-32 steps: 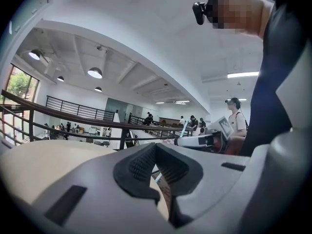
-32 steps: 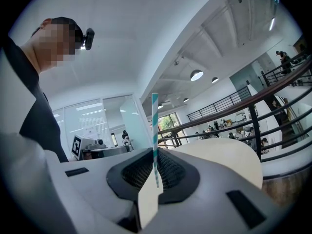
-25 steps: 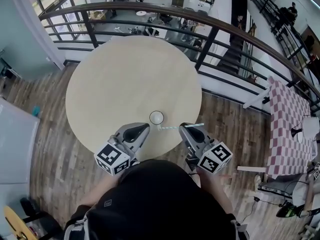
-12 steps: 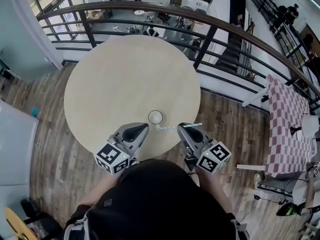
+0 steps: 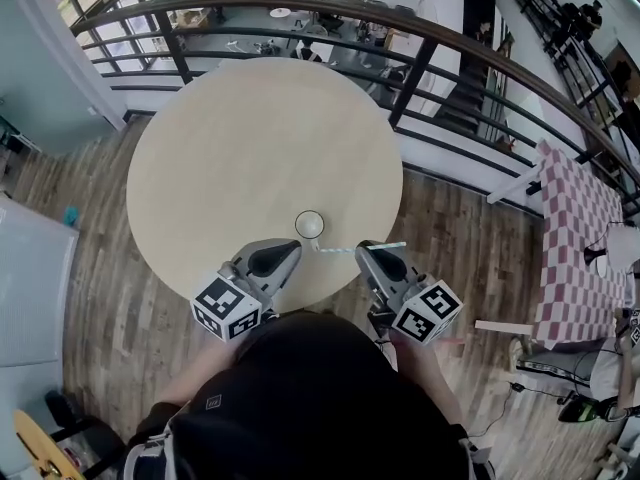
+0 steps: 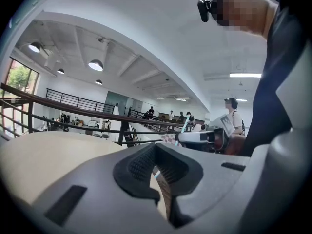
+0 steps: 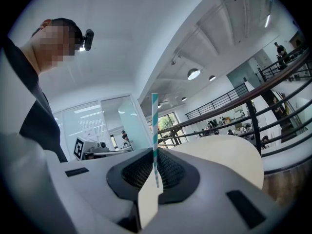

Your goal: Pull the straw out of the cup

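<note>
View from above. A round pale table (image 5: 230, 158) stands on a plank floor (image 5: 100, 268) beside a dark railing (image 5: 430, 53). A white cup (image 5: 310, 225) stands upright near the table's near edge. The left gripper (image 5: 288, 253) and right gripper (image 5: 366, 253) flank it. A striped straw (image 5: 340, 249) lies level across the right gripper's tip, its left end just beside the cup. A checked tablecloth (image 5: 570, 258) lies at right.
</note>
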A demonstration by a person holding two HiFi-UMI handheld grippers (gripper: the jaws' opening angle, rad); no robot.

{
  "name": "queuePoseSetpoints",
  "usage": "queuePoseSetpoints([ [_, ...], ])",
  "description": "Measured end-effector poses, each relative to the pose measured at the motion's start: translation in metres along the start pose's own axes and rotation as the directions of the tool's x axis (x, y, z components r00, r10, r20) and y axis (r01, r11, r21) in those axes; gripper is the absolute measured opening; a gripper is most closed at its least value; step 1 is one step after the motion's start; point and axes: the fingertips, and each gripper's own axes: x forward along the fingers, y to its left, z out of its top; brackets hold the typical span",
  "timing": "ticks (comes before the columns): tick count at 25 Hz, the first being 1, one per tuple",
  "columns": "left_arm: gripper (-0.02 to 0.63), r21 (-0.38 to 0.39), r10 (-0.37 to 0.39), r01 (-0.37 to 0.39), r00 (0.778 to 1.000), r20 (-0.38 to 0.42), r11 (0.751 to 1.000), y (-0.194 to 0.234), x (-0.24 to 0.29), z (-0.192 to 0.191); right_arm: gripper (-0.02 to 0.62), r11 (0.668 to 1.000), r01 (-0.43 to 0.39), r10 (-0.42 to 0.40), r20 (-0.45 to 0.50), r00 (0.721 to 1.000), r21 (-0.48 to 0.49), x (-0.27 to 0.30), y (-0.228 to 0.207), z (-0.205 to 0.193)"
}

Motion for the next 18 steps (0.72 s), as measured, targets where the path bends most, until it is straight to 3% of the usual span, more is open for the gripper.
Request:
queuePoseSetpoints([
  [11, 0.008, -0.044, -0.035, 0.032, 0.998, -0.052, 0.999, -0.007, 0.019, -0.017, 0.04, 0.997, 0.027, -0.025, -0.033, 0.999, 0.073, -0.006, -0.014, -0.024],
  [18, 0.008, -0.076, -0.032, 0.026, 0.997, -0.071, 0.997, -0.005, 0.026, -0.032, 0.04, 0.997, -0.002, 0.007, -0.064, 0.998, 0.081, 0.004, -0.018, -0.035],
])
